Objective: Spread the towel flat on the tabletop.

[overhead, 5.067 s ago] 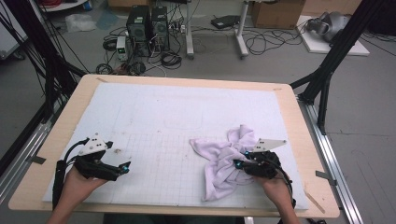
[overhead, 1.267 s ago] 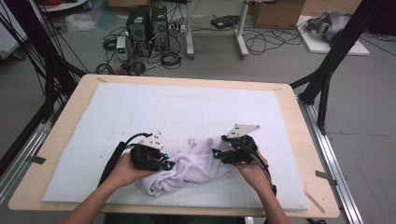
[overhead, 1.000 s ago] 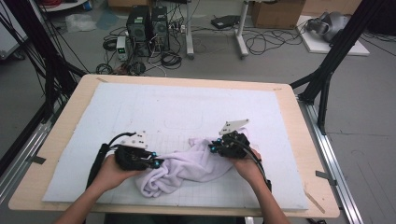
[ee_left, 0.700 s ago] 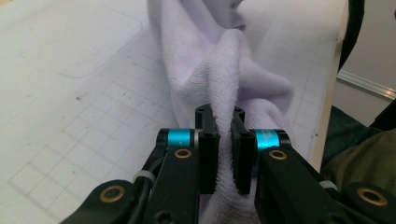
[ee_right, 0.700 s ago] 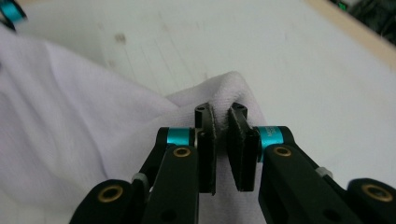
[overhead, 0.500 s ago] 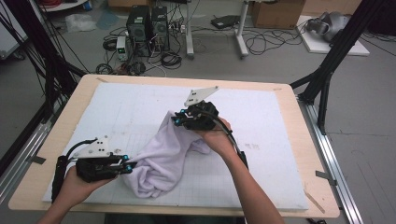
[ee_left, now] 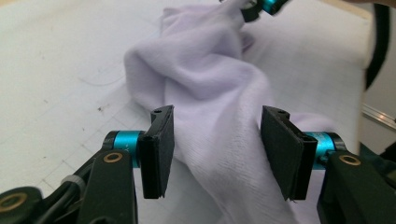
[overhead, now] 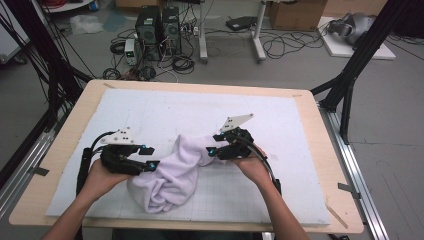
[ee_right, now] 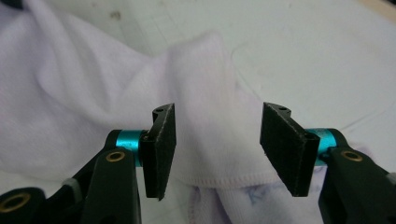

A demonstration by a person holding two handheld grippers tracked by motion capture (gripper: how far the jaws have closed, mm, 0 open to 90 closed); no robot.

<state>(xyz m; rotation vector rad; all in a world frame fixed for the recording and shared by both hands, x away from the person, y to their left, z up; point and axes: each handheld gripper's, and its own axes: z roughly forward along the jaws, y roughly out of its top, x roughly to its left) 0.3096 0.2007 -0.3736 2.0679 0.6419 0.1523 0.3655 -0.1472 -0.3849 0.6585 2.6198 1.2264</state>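
Both the left tool (ee_left: 215, 154) and right tool (ee_right: 217, 151) have just been opening (apparently free of the white cloth (overhead: 172, 175) between them).

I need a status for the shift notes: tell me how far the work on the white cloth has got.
Done: little. The white cloth lies bunched in folds on the white mat, not spread or folded. In hand: the left gripper and right gripper have just been opening; cloth sits between each pair of jaws, but the pads no longer press it. Left: probably regripping and flattening it.
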